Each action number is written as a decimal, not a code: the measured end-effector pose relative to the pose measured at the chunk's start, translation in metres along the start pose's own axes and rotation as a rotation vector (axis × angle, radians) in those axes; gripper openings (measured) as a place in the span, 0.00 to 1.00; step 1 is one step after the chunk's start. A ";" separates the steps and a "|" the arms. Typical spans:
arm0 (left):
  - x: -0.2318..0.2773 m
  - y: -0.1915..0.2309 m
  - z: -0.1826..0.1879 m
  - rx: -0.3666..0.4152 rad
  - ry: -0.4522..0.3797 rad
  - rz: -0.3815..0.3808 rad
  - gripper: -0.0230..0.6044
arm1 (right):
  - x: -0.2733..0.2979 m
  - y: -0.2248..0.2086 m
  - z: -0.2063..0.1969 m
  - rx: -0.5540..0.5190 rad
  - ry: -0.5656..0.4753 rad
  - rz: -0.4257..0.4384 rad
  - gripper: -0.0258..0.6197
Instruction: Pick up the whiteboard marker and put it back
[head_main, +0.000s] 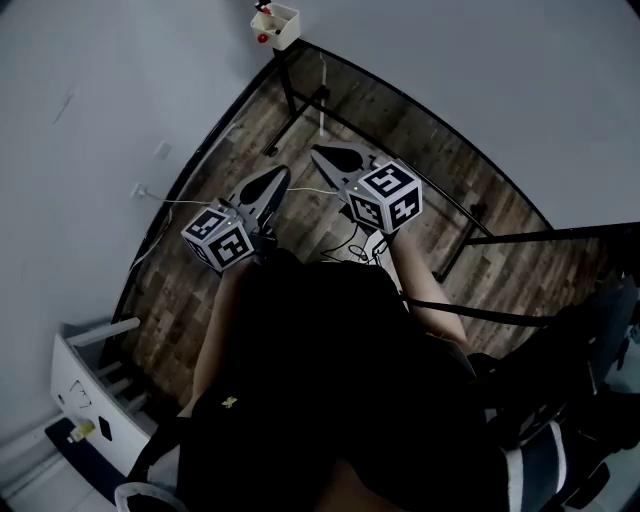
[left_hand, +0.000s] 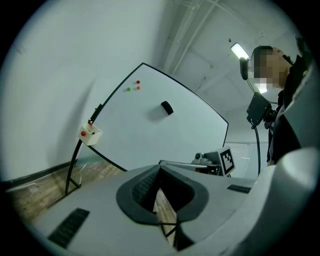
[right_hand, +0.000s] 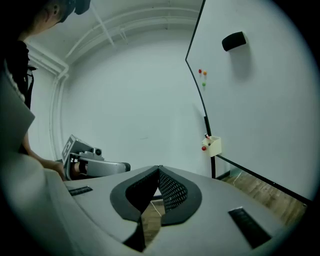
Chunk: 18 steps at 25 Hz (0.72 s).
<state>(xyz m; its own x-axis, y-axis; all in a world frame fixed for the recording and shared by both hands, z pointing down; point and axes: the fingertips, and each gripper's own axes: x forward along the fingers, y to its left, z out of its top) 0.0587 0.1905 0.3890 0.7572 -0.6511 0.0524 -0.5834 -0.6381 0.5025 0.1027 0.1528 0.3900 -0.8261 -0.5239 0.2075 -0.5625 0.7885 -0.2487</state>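
A small white holder box (right_hand: 213, 145) hangs on the left edge of the whiteboard (right_hand: 265, 105). What looks like a marker with a red tip (right_hand: 207, 136) pokes out of it. The box (left_hand: 90, 134) also shows in the left gripper view and at the top of the head view as the box (head_main: 277, 24). My left gripper (head_main: 279, 173) and right gripper (head_main: 319, 153) are held side by side in front of the person's chest, well short of the board. The left gripper (left_hand: 160, 167) is shut with nothing in it, and so is the right gripper (right_hand: 159, 169).
A black eraser (right_hand: 234, 41) and small coloured magnets (right_hand: 202, 75) stick to the board. The board's black stand legs (head_main: 300, 105) and white cables (head_main: 300, 190) lie on the wooden floor. A white radiator-like unit (head_main: 85, 385) stands at the lower left.
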 end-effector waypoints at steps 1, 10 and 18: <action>0.000 0.000 -0.002 -0.005 0.002 0.004 0.06 | 0.000 -0.001 -0.001 0.005 -0.001 0.001 0.04; 0.001 0.002 0.001 -0.011 -0.004 0.028 0.06 | 0.000 -0.009 -0.005 0.016 0.017 0.003 0.04; 0.004 0.026 0.014 -0.015 -0.007 0.041 0.06 | 0.021 -0.027 -0.003 0.033 0.033 -0.004 0.04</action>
<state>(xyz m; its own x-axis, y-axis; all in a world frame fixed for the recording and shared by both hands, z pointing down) 0.0428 0.1654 0.3900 0.7308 -0.6793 0.0674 -0.6094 -0.6046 0.5130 0.1004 0.1211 0.4042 -0.8225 -0.5158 0.2396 -0.5672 0.7751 -0.2783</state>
